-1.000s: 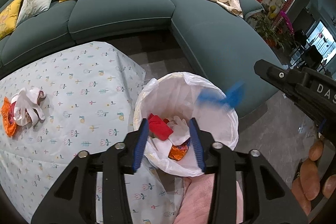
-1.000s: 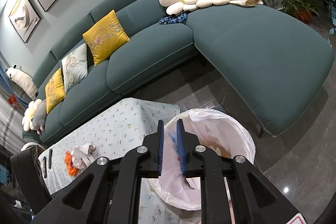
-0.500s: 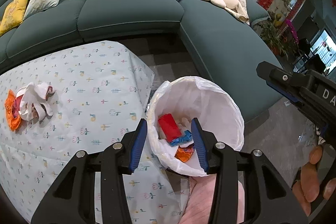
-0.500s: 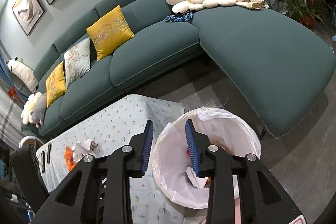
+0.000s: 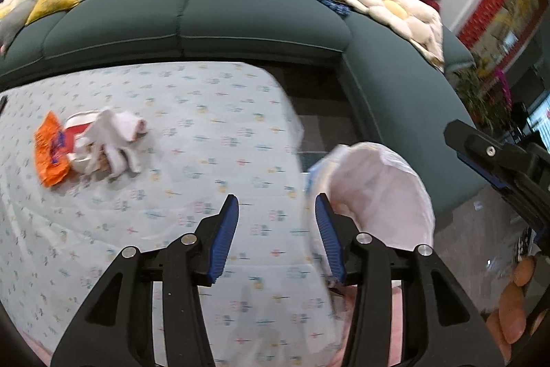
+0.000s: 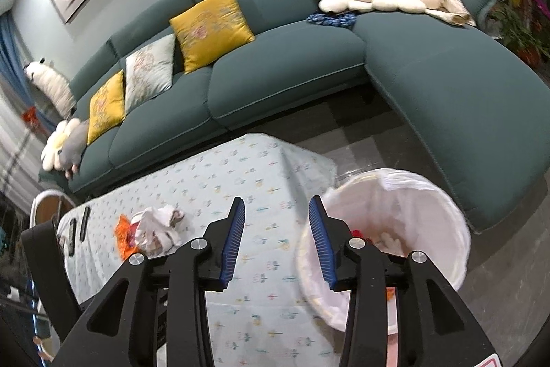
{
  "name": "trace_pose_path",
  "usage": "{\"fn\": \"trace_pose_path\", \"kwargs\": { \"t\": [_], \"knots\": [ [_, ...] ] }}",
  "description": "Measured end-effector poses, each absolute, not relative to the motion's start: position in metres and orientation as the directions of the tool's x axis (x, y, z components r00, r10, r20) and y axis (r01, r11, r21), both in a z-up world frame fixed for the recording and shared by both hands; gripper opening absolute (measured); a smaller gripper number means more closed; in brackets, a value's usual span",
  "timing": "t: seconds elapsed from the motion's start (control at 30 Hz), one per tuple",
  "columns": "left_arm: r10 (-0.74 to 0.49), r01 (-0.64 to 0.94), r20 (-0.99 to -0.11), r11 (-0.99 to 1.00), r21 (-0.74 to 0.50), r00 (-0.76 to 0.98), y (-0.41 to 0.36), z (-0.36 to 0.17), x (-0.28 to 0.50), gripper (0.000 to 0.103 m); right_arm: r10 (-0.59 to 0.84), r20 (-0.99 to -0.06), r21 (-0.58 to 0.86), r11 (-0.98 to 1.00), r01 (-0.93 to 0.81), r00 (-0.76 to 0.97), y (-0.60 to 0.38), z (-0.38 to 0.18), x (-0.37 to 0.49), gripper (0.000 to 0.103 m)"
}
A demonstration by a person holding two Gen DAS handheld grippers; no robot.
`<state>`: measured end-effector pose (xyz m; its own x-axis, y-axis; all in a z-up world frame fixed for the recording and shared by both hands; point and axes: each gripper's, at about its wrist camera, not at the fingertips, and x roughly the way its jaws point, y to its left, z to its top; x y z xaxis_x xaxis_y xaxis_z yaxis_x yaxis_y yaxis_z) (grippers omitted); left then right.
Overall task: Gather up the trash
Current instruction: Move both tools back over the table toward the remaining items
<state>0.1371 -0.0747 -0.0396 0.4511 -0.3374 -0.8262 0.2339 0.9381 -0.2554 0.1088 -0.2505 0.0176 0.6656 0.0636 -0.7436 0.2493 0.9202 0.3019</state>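
– What just changed?

– My right hand-held gripper (image 6: pixel 276 236) dropped its blue scrap into the bin (image 6: pixel 457 215); its jaws are opening, empty. My left hand-held gripper (image 5: pixel 276 229), also opening and empty, has swung back over the tabletop (image 5: pixel 206 112).

– What's left?

– The trash pile (image 5: pixel 92 143), far left, lying flat, its long axis across the tabletop, glove fingers toward me.

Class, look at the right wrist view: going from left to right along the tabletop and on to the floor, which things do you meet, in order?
Two dark remote controls → orange wrapper → crumpled white glove → white-lined trash bin on the floor.
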Motion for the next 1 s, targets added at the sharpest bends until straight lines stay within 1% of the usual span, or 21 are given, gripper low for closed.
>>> {"fn": "trace_pose_path", "kwargs": {
  "t": [0.07,0.13,0.2,0.37,0.67,0.8,1.0],
  "knots": [
    [-0.324,0.205,-0.828,0.945,-0.256,0.458,-0.058,-0.042,0.141,0.047,0.078,-0.748,0.298,0.927,0.229,0.659,-0.235,0.016,0.116,0.04],
    [-0.307,0.167,-0.83,0.951,-0.258,0.466,-0.035,-0.045,0.145,0.049,0.089,-0.753,0.294,0.932,0.213,0.652,-0.219,0.013,0.121,0.043],
    [-0.287,0.123,-0.831,0.958,-0.26,0.477,-0.013,-0.049,0.149,0.056,0.101,-0.759,0.289,0.938,0.193,0.643,-0.204,0.011,0.127,0.044],
    [-0.239,0.026,-0.844,0.965,-0.259,0.48,0.042,-0.061,0.159,0.057,0.139,-0.782,0.273,0.953,0.133,0.608,-0.157,0.0,0.143,0.044],
    [-0.15,-0.172,-0.876,0.952,-0.253,0.458,0.148,-0.094,0.181,0.061,0.21,-0.827,0.268,0.963,0.037,0.522,-0.066,-0.035,0.184,0.047],
    [-0.107,-0.254,-0.893,0.938,-0.237,0.438,0.192,-0.112,0.194,0.067,0.233,-0.847,0.273,0.962,0.016,0.479,-0.031,-0.055,0.209,0.047],
    [-0.116,-0.34,-0.905,0.901,-0.269,0.408,0.233,-0.135,0.222,0.068,0.242,-0.871,0.274,0.962,0.013,0.427,0.01,-0.084,0.246,0.047]
  ]
}}
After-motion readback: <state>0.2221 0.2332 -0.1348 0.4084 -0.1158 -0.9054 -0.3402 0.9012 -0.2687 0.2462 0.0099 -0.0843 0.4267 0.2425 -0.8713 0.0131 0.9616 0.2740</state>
